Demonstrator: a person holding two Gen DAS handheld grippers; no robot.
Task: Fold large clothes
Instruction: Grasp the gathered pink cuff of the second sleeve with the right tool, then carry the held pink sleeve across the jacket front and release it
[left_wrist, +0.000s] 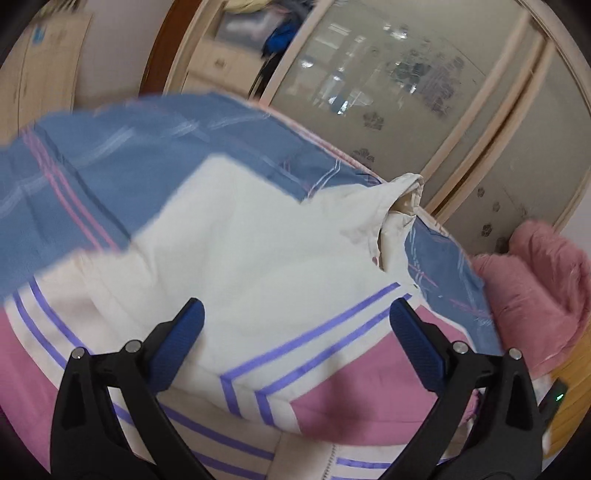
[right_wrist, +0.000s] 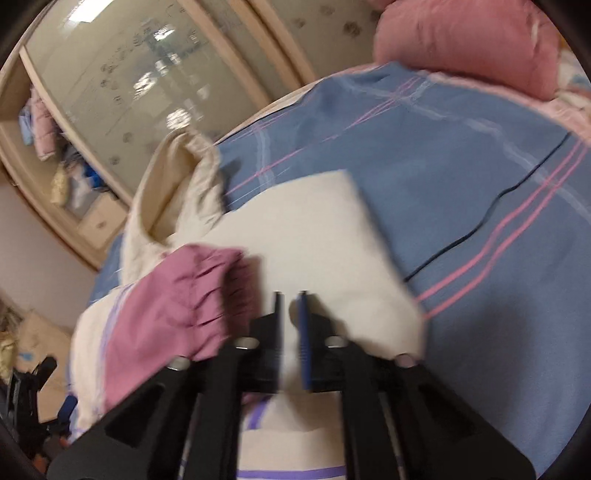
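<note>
our jacket (left_wrist: 258, 240), cream with pink and purple stripes, lies on the blue plaid bed sheet (left_wrist: 110, 158) so it stays flat while we fold it. our left gripper (left_wrist: 295, 332) hangs over it with fingers spread wide, holding nothing. our right gripper (right_wrist: 290, 321) looks pinched on cream cloth, the pink cuff (right_wrist: 192, 295) at its 9 o'clock, likely to carry that part over

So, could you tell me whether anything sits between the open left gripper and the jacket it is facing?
Nothing visible does. The left gripper is open, its fingers spread directly over the cream and pink jacket lying on the blue bedsheet. The pink blanket sits off to the side.
</note>
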